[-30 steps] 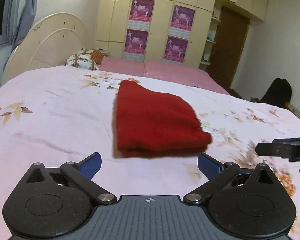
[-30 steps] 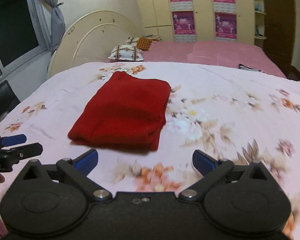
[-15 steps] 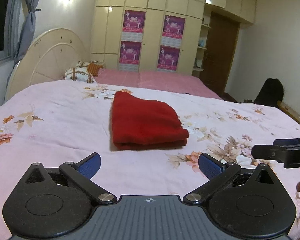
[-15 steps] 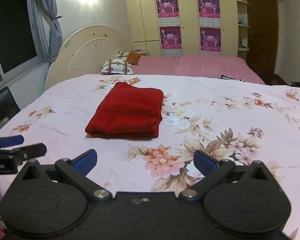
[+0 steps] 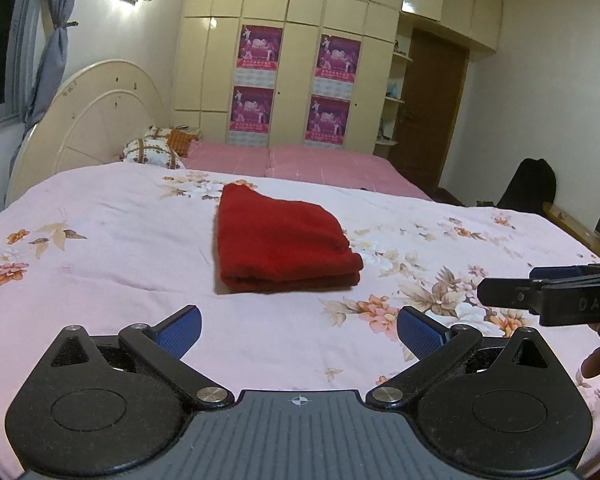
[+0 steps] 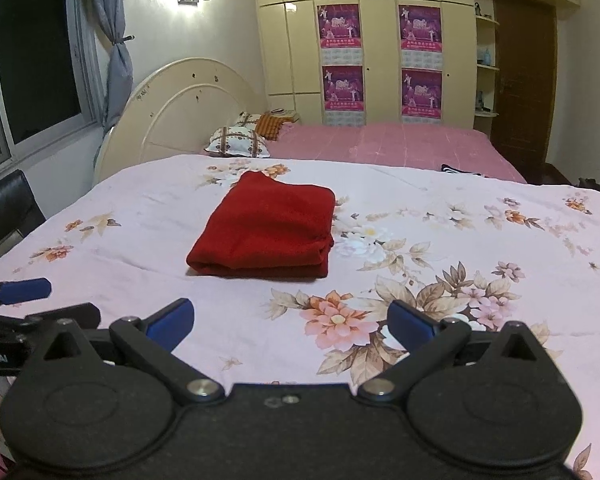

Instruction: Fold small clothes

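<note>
A red garment (image 5: 280, 240) lies folded into a neat rectangle on the pink floral bedsheet (image 5: 100, 248); the right wrist view shows the same red garment (image 6: 266, 228) and bedsheet (image 6: 460, 232). My left gripper (image 5: 299, 326) hovers open near the bed's front edge, well short of the garment, with nothing between its blue pads. My right gripper (image 6: 290, 322) is likewise open and empty, back from the garment. Each gripper shows at the edge of the other's view: the right gripper (image 5: 548, 292) and the left gripper (image 6: 20, 300).
Pillows (image 6: 240, 142) rest against the round headboard (image 6: 180, 116) at the far left. A second pink bed (image 6: 380, 144) lies beyond, before cream wardrobes with posters (image 6: 340, 28). A black chair (image 6: 4, 212) stands left of the bed, a dark bag (image 5: 528, 184) at the right.
Both grippers have drawn back and risen away from the folded red garment, which now looks smaller and farther off. The garment itself has not moved, and both grippers stayed open.
</note>
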Motion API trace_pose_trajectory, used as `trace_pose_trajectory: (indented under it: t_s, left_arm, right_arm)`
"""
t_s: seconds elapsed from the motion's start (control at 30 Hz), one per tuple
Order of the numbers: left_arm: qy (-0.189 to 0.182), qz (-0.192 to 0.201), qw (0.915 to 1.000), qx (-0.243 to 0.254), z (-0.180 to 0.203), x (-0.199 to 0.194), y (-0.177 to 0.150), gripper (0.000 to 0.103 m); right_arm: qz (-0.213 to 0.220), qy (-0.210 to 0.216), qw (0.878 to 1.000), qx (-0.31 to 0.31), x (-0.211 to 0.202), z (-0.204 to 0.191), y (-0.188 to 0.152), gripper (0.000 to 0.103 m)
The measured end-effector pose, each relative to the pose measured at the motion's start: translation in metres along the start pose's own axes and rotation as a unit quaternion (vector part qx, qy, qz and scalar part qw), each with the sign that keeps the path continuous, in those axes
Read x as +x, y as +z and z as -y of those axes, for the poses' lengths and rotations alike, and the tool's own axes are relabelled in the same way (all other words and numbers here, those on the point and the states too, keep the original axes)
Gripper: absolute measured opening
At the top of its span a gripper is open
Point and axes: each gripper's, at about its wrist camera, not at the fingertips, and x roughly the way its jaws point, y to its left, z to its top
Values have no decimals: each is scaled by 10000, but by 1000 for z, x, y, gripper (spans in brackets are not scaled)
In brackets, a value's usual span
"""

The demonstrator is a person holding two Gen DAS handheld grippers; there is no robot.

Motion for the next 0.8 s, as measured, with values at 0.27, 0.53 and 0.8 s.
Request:
trace_pose_trajectory:
  t_s: [0.27, 0.53, 0.8]
  left_arm:
    - [75, 124, 9999, 20, 8, -3, 4, 103]
    - [141, 89, 9998, 115, 19, -3, 3, 103]
    - [147, 118, 9997, 158, 23, -3, 3, 103]
  right_arm:
    - [50, 29, 10000, -47, -3, 1, 0, 102]
    - [101, 85, 9999, -15, -7, 11, -2, 102]
    - [145, 95, 9998, -32, -8, 13, -4, 102]
